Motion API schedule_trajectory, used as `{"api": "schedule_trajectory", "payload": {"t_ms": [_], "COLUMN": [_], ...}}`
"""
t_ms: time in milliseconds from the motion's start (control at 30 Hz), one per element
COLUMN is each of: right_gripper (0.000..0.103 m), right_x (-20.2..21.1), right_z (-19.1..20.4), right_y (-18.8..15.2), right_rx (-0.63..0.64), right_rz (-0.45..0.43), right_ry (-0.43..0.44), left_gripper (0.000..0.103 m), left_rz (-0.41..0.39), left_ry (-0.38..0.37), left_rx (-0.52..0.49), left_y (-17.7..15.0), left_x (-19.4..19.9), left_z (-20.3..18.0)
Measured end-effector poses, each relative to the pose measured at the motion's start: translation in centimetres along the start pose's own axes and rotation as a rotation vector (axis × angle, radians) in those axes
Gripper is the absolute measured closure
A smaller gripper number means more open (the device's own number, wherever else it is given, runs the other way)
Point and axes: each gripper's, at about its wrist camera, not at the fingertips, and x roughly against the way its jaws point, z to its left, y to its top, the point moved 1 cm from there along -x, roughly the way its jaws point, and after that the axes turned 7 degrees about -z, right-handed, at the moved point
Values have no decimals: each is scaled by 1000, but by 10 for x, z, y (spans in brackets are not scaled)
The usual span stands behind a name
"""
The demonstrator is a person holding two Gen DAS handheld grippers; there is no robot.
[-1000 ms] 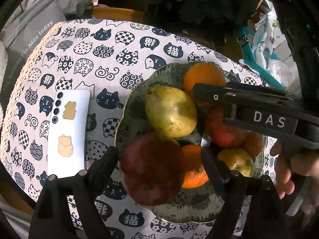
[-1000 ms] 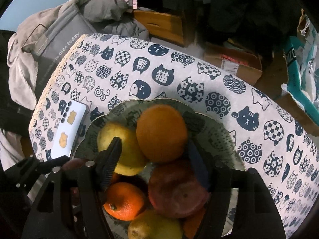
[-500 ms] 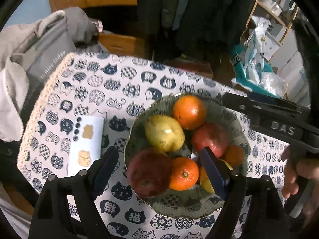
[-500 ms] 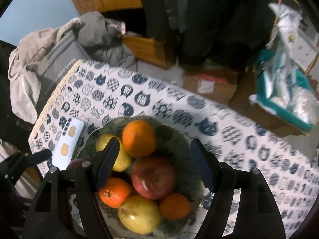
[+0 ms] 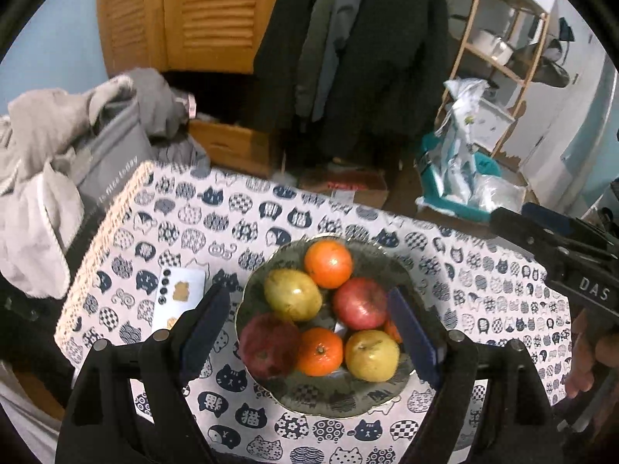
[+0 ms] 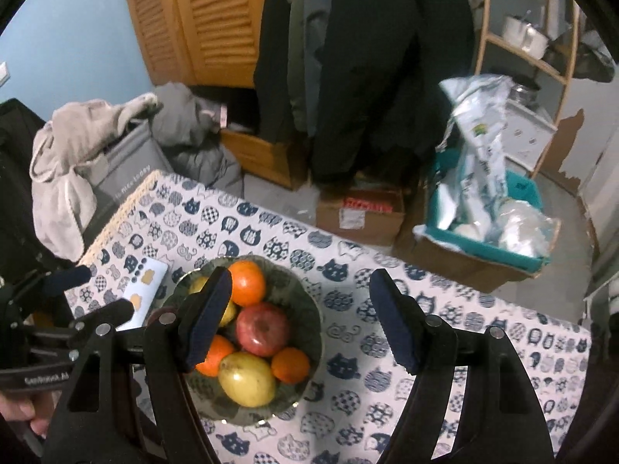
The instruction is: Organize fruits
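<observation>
A patterned bowl (image 5: 371, 398) on the cat-print tablecloth holds several fruits: oranges (image 5: 328, 264), two yellow pears (image 5: 293, 295), a red apple (image 5: 359, 302) and a dark red apple (image 5: 269, 344). My left gripper (image 5: 309, 336) is open and empty, well above the bowl. The right gripper's body shows at the right edge of the left wrist view (image 5: 557, 247). In the right wrist view the bowl (image 6: 309, 309) lies lower left with the red apple (image 6: 263, 328). My right gripper (image 6: 298, 317) is open and empty, high above the bowl's right side.
A white phone (image 5: 178, 297) lies on the cloth left of the bowl, also in the right wrist view (image 6: 145, 290). Grey clothes and a bag (image 5: 77, 162) sit past the table's left edge. Cardboard boxes (image 6: 359, 208) and a teal bin (image 6: 487, 232) stand on the floor beyond.
Both grippers have risen and pulled back from the bowl; the fruits look smaller and more of the room shows. The fruits have not moved.
</observation>
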Motion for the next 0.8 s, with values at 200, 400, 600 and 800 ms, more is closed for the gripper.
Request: {"api": "schedule_trajectory", "payload": {"t_ms": [200,400,600,800], "right_gripper": [28,23,22,21], "right_x": [53,101,141,162], "right_z": [-11,-17,-26,-37], "right_y": [2,4,-2,-15], "right_rx": [19,11,-2,10], "right_rz": [-81,-179,-262,-303], "right_ry": [-37,-54,-78,-136], "left_gripper": [17,17,12,1], "left_rz": [-63,-135,-212,-297], "left_ry": [-9,-16,-3,22], "left_rx": [-22,-54,-76,-99], "left_y": [9,14,19,23], "left_x": [29,58,87,113], "left_z": [-13,-27,-36,-46]}}
